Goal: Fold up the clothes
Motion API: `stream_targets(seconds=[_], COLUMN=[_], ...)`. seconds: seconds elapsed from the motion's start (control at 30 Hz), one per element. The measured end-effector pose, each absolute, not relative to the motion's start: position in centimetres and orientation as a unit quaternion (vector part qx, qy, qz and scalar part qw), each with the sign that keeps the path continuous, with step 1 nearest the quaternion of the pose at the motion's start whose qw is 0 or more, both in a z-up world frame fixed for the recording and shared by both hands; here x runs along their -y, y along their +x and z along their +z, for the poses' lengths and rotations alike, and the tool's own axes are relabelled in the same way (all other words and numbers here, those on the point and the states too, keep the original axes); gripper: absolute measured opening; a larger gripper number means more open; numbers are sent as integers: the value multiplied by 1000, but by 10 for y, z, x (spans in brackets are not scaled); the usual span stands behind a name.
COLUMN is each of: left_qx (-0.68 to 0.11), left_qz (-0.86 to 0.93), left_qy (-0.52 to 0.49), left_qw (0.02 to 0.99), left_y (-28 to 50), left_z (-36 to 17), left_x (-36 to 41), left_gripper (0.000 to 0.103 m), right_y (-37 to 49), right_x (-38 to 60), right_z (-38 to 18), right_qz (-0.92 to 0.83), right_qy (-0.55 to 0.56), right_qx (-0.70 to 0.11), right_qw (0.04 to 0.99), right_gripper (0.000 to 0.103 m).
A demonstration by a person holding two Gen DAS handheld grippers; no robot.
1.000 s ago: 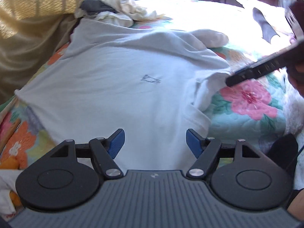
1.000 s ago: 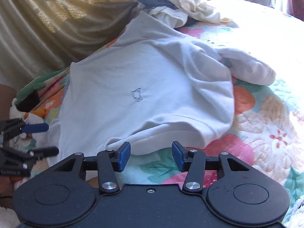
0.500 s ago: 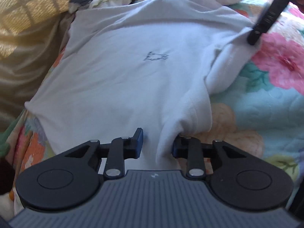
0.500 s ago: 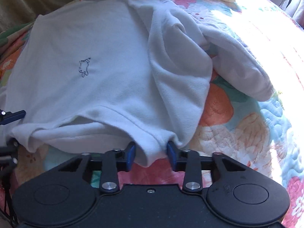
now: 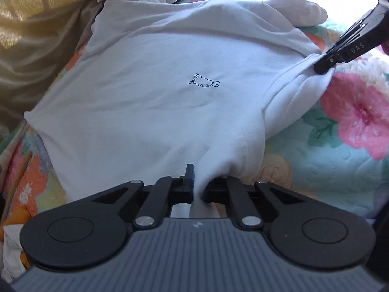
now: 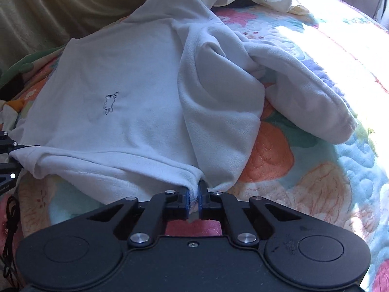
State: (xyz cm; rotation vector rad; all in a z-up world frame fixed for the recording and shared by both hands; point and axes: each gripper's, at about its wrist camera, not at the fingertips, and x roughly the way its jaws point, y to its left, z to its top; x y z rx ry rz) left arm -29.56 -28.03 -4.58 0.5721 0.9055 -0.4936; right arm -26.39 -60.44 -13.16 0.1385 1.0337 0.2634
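Sleeve [image 6: 304,92] clearer from right gripper [image 6: 193,194].

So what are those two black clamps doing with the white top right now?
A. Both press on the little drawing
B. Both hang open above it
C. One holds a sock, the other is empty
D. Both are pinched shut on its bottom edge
D: the left gripper and right gripper each have jaws closed on the hem of the top.

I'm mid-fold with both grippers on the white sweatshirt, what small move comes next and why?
Probably lift the hem and carry it toward the collar: the left gripper and right gripper have just closed on the white sweatshirt, which lies flat on the floral quilt.
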Motion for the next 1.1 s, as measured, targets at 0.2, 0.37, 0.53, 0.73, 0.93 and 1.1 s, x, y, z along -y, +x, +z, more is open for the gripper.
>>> stream_targets(seconds=[0.2, 0.37, 0.53, 0.73, 0.93, 1.1], left_qx=[-470, -526, -510, -434, -390, -385], left_qz=[-243, -255, -266, -304, -320, -298], left_qy=[268, 268, 273, 213, 194, 215], left_qw=[805, 766, 771, 821, 841, 847], left_y=[-303, -302, -304, -300, -281, -242], left_z=[-31, -72, -51, 23, 16, -21], left_x=[272, 283, 282, 279, 356, 437], left_gripper=[6, 8, 37, 65, 83, 83], right_y=[-285, -297, -299, -290, -280, -272], right_x=[605, 599, 596, 638, 663, 665], right_z=[-72, -95, -117, -78, -60, -63], right_qz=[258, 230, 229, 213, 121, 26], right_qy=[64, 14, -3, 71, 64, -78], right_qx=[-488, -513, -519, -471, -424, -382], right_qw=[832, 827, 824, 853, 895, 920], right_gripper=[5, 5, 12, 36, 47, 51])
